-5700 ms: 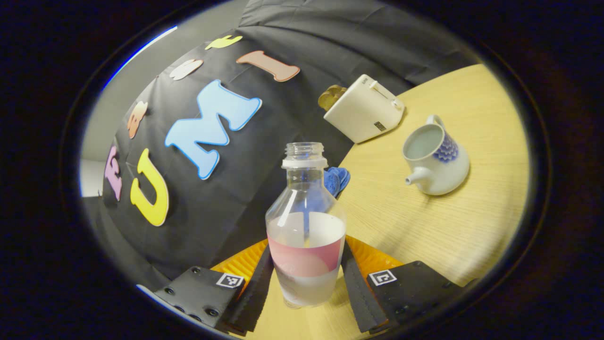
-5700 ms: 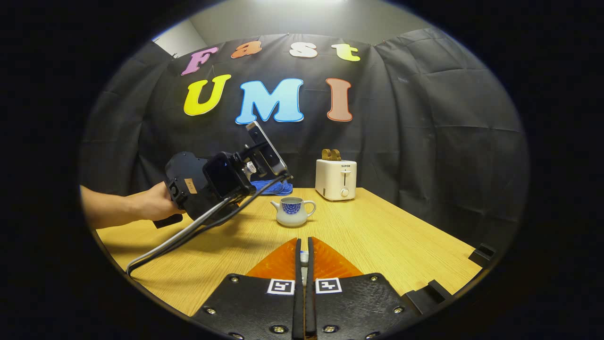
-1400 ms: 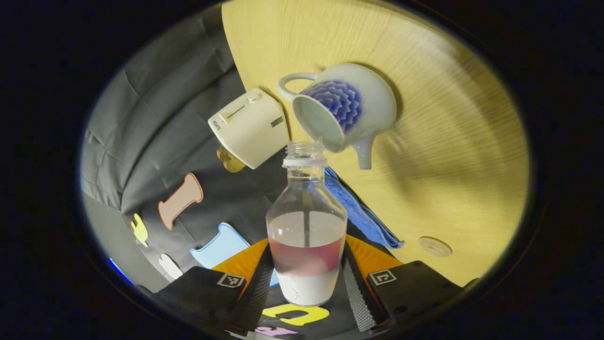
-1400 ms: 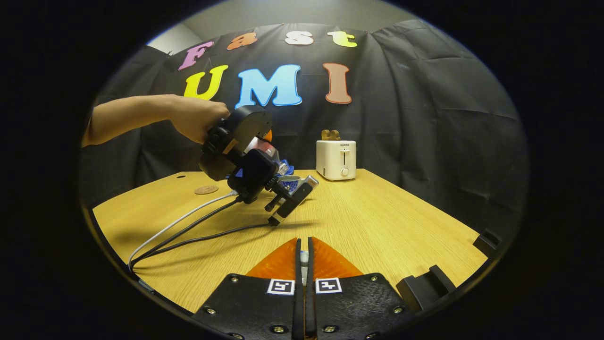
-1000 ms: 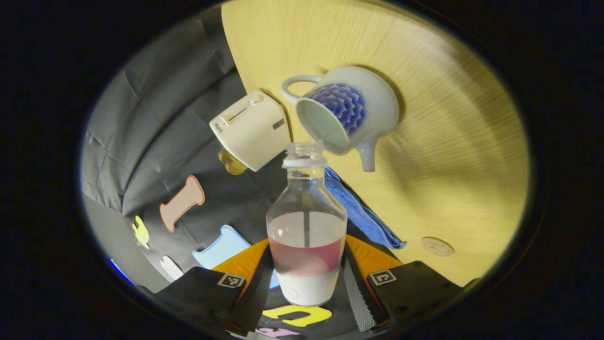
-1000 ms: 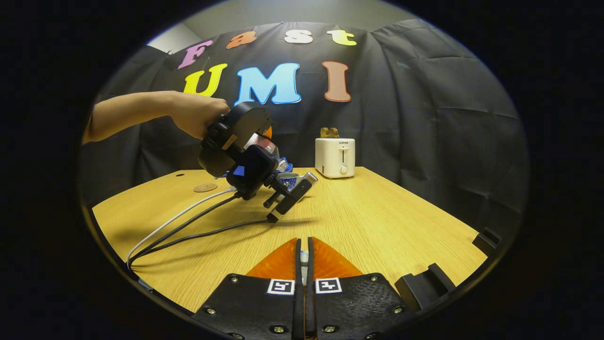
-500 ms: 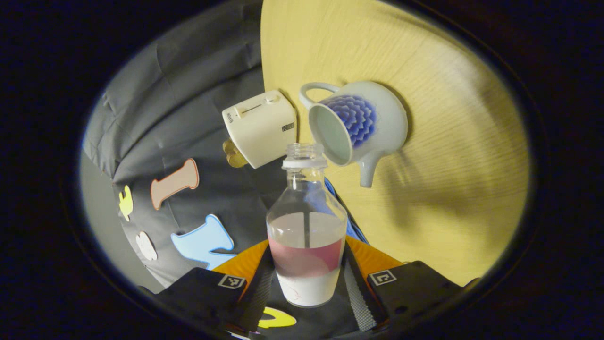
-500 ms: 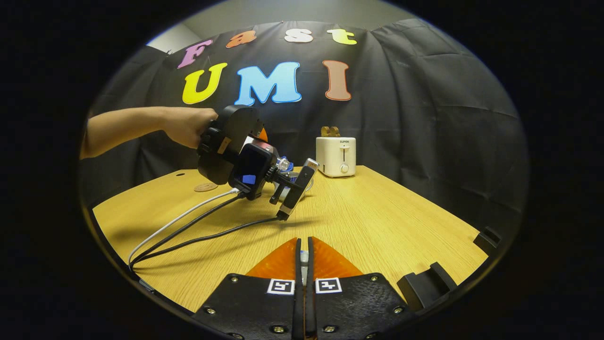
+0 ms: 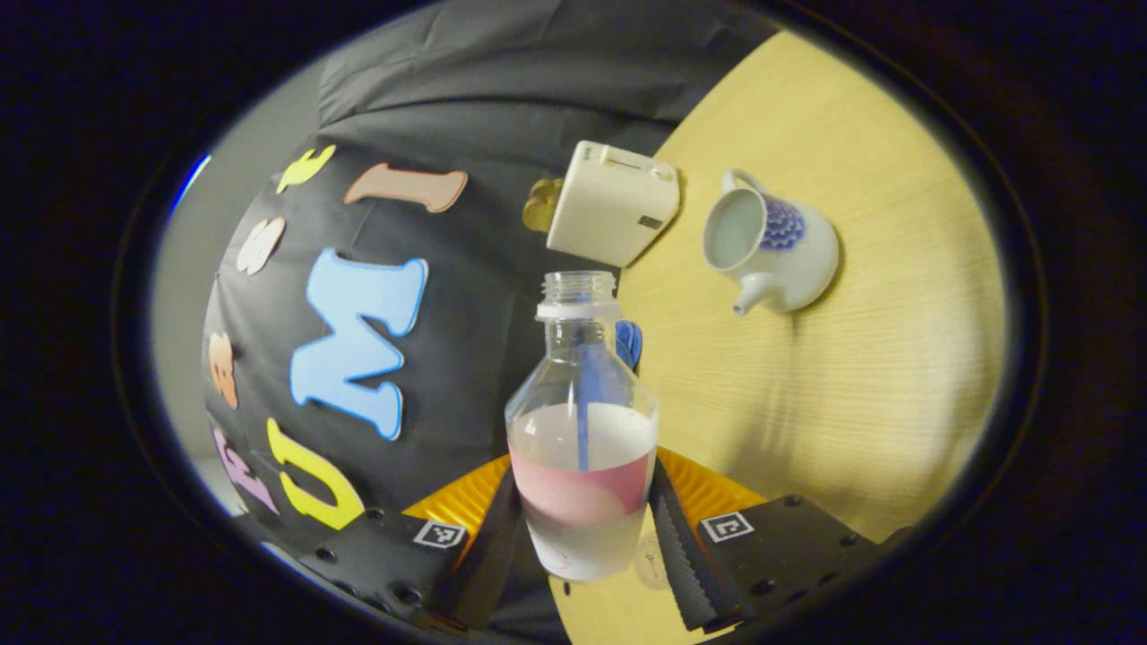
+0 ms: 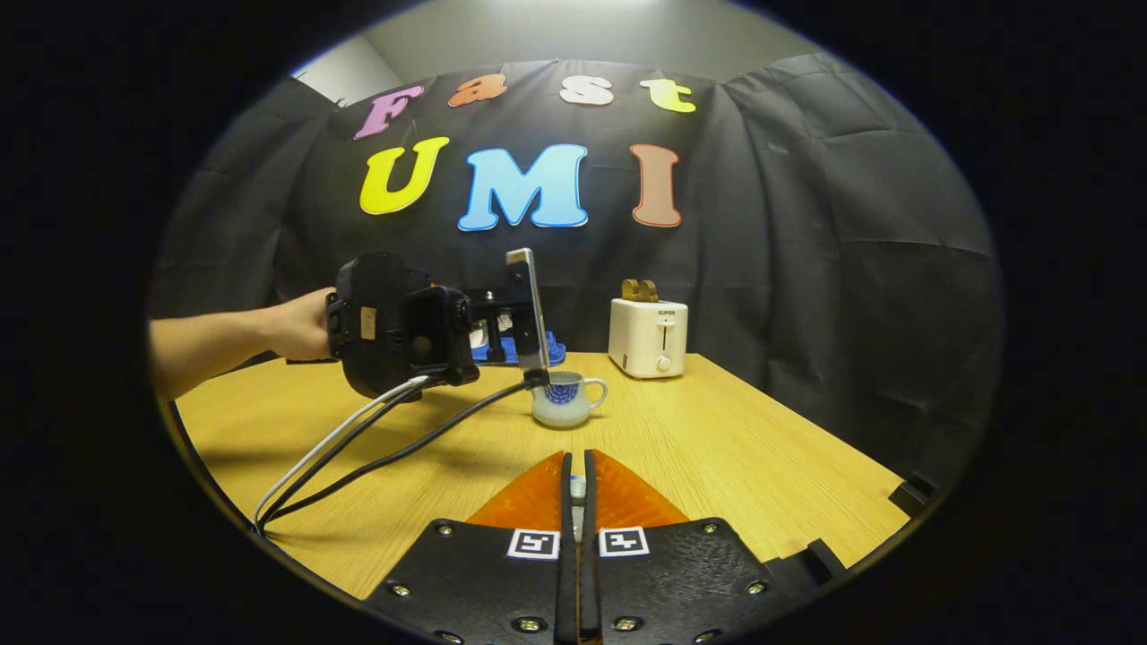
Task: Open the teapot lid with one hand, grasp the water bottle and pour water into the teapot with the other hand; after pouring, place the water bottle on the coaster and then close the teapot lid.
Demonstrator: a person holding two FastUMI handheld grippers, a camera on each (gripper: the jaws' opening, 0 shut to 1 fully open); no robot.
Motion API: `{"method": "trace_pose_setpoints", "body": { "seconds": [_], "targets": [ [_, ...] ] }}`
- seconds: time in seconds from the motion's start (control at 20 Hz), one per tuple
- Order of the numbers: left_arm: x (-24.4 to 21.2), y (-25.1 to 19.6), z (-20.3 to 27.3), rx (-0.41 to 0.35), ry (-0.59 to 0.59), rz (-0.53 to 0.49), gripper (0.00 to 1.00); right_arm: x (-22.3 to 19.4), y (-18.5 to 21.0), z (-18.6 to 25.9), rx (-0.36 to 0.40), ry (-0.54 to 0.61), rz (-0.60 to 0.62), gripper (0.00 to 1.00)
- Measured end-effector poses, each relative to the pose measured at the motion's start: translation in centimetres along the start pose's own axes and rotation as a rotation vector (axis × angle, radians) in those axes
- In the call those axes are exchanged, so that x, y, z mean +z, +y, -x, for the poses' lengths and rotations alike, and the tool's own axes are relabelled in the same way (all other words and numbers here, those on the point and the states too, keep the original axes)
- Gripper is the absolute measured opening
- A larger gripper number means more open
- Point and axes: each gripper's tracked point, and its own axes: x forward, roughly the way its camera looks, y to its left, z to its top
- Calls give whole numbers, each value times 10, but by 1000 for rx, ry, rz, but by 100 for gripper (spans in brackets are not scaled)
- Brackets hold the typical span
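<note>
While the wooden surface [image 10: 717, 448] spreads wide across the booth, it carries a white toaster [image 10: 648, 338] at its far edge, close to the black cloth wall, with something golden sticking out of its top slot. A blue cloth [image 10: 502, 349] lies folded near that same far edge, partly hidden in the right gripper view behind the left tongs' housing.

Held by a person's hand [image 10: 300, 324], the left tongs [image 9: 582, 528] are clamped on the water bottle [image 9: 581, 430], both fingers pressing the labelled lower part of its body. The bottle has no cap, its neck points along the fingers, and it is partly filled with water. In the right gripper view the left tongs are held roughly level above the surface, with two cables hanging from them down to the near left edge.

The teapot [image 9: 771, 251], white with a blue pattern, stands upright on the surface, just beside the toaster, its mouth uncovered and its spout toward the near side in the left gripper view. The bottle's mouth is well apart from it.

The right tongs [image 10: 578, 488] are closed on a small pale thing, barely seen between the fingers; I cannot tell what it is.

A round coaster [image 9: 652, 563] peeks out on the surface just beside the bottle's base.
</note>
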Motion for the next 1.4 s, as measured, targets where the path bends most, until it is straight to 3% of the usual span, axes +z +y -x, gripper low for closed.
{"method": "trace_pose_setpoints", "body": {
  "seconds": [0.25,1.0,1.25,1.4],
  "targets": [
    [-50,14,14,28,50,205,88,11,19,-18,36,-9,16,2],
    [-132,53,22,82,-37,1025,87,16,56,-63,92,5,35,2],
    [-156,75,8,136,-61,1172,87,14,54,-75,89,16,25,2],
    [-158,72,-3,111,-77,1260,87,13,54,-79,91,21,15,2]
  ]
}}
